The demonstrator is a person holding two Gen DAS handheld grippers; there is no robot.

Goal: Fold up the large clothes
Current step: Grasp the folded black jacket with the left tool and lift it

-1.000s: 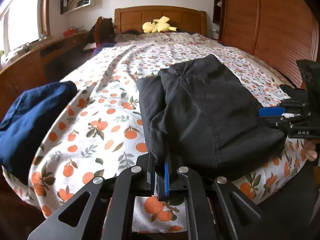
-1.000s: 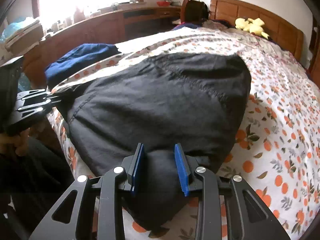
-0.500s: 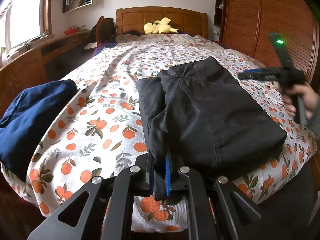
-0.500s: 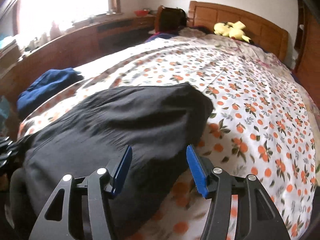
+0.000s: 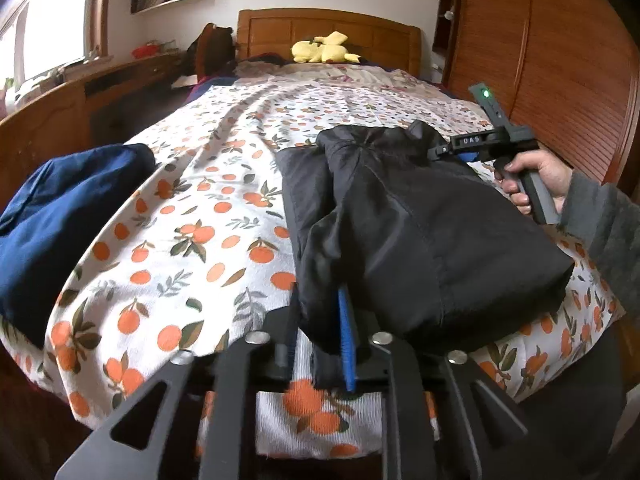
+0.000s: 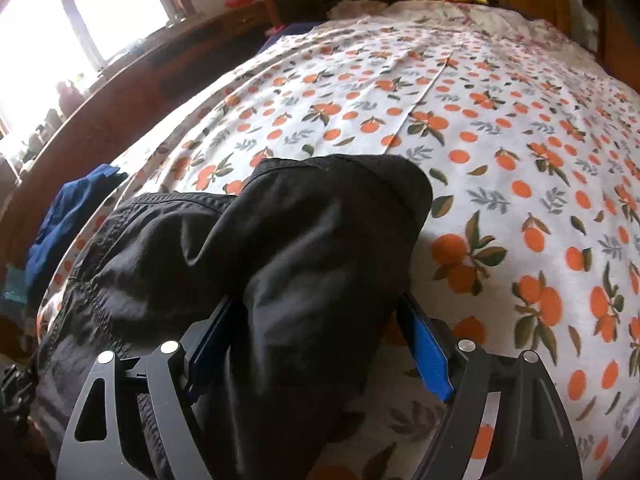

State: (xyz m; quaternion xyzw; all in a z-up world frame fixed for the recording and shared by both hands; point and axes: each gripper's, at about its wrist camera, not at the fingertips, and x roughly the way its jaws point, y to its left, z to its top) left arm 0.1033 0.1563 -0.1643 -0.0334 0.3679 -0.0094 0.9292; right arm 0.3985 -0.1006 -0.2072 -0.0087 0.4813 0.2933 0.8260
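Note:
A folded black garment (image 5: 420, 232) lies on the orange-print bed sheet (image 5: 200, 240) near the foot of the bed. My left gripper (image 5: 316, 344) is at its near left corner; its jaws are opening, and a fold of the cloth hangs loosely between them. My right gripper (image 6: 320, 340) straddles the garment's (image 6: 304, 248) far corner. Its jaws are opening wide, and the blue pads (image 6: 430, 340) stand clear of the cloth between them. In the left wrist view a hand (image 5: 536, 176) holds that right gripper (image 5: 452, 150) at the garment's far right corner.
A folded dark blue garment (image 5: 60, 216) lies at the bed's left edge. A yellow plush toy (image 5: 322, 53) sits by the wooden headboard (image 5: 328, 28). A wooden wardrobe (image 5: 560, 60) runs along the right. A wooden ledge (image 5: 48, 120) lines the left, under the window.
The right gripper went from the garment's near right edge to its far corner and spread its jaws wide. The left jaws, pinched on the near corner before, have parted.

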